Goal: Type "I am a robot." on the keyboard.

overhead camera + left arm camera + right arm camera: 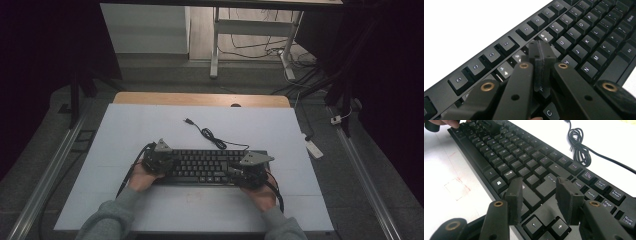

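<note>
A black keyboard (207, 166) lies across the near middle of the white bench (150, 125), its coiled cable (579, 147) trailing off behind. The left gripper (541, 58) has its 2 fingers pressed together with nothing between them, the tip poised over the keys near the number row, seemingly to poke a key. The right gripper (540, 197) hovers over the keyboard's right end, above the arrow keys, fingers spread and holding nothing. The step in hand looks like key pressing; next calls for a short, straight push down on 1 key without catching its neighbours
</note>
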A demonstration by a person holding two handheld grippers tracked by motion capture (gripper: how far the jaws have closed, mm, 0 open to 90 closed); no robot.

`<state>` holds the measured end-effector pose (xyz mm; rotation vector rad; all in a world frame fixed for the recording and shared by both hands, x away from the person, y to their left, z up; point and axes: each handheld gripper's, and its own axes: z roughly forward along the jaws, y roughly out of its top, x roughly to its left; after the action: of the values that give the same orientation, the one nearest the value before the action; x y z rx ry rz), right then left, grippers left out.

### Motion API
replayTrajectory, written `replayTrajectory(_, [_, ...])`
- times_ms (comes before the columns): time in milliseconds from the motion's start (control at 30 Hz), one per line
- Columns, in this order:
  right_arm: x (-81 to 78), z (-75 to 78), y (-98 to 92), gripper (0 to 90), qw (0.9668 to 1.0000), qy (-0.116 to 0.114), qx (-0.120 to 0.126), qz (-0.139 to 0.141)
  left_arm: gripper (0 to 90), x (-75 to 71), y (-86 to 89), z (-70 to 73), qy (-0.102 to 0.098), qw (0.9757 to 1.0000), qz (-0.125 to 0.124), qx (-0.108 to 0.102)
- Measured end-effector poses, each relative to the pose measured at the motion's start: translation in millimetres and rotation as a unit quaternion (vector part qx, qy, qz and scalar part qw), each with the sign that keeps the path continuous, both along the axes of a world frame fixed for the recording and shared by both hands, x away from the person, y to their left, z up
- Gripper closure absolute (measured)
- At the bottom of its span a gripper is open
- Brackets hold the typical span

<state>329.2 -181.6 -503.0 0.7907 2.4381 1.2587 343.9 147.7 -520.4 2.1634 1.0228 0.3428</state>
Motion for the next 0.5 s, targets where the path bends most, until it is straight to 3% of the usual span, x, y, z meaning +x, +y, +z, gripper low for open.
replayTrajectory(400, [-0.2, 0.5, -0.3, 57.4, 1.0000, -0.001, -0.002, -0.001, 89.1, 0.5, -0.9, -2.2, 0.003, 1.0000, -0.001, 0.000])
replayTrajectory(500, [-0.4, 1.3, -0.8, 57.4, 1.0000, -0.001, -0.002, -0.002, 88.3, -1.2, 1.4, 2.3, -0.003, 0.9999, 0.002, -0.015])
